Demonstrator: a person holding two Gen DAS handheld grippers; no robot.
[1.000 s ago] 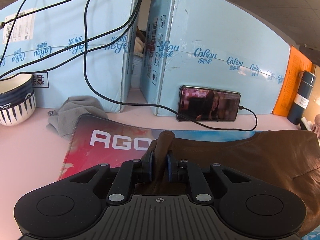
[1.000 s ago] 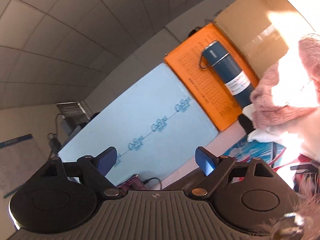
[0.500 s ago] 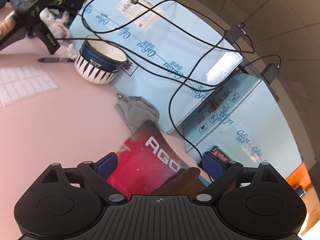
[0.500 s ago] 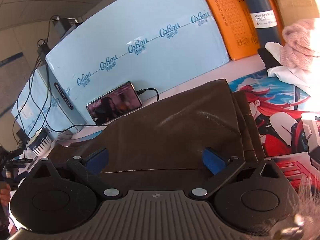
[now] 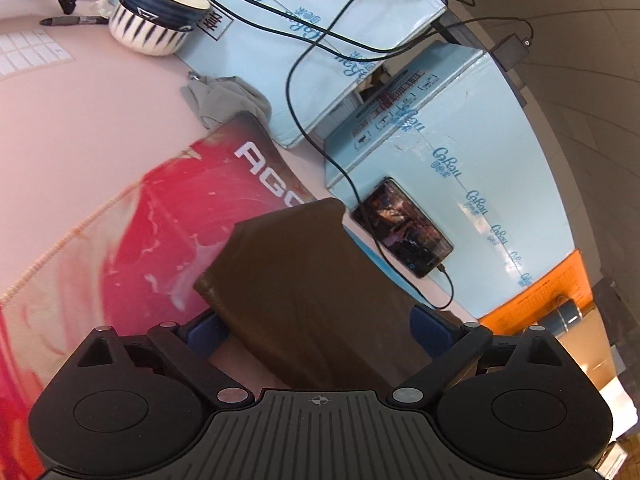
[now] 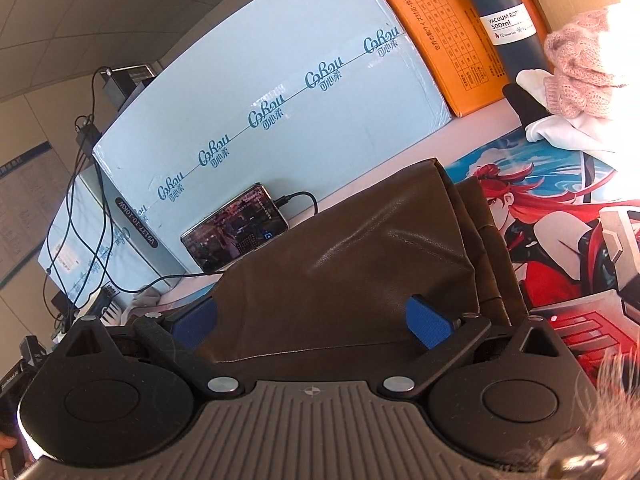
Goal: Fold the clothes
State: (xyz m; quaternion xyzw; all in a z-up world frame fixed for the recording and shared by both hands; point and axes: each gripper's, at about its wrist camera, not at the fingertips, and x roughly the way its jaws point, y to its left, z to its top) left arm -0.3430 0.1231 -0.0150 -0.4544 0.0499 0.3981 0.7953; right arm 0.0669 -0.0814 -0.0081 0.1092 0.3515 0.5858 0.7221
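We've got both tools spread wide here. The left gripper (image 5: pixel 318 330) holds nothing, its blue pads (image 5: pixel 202 332) standing on either side of the brown garment (image 5: pixel 304 292), which lies folded on the mat (image 5: pixel 132 216). One corner of the cloth points toward the phone (image 5: pixel 404 238) that leans against a blue box (image 5: pixel 472 152). Up at the far left we see a bowl (image 5: pixel 160 20) on the table (image 5: pixel 72 120), a marker (image 5: pixel 74 21) beside it, and a grey rag (image 5: pixel 226 94) just off the mat's corner.

Over on the right gripper (image 6: pixel 314 320), jaws wide too, nothing pinched, hovering over the near edge of the garment (image 6: pixel 352 264). Its folded layers stack up at the right side. Beyond it, the phone (image 6: pixel 236 234), a flask (image 6: pixel 506 16) and a pink knit (image 6: pixel 584 68).
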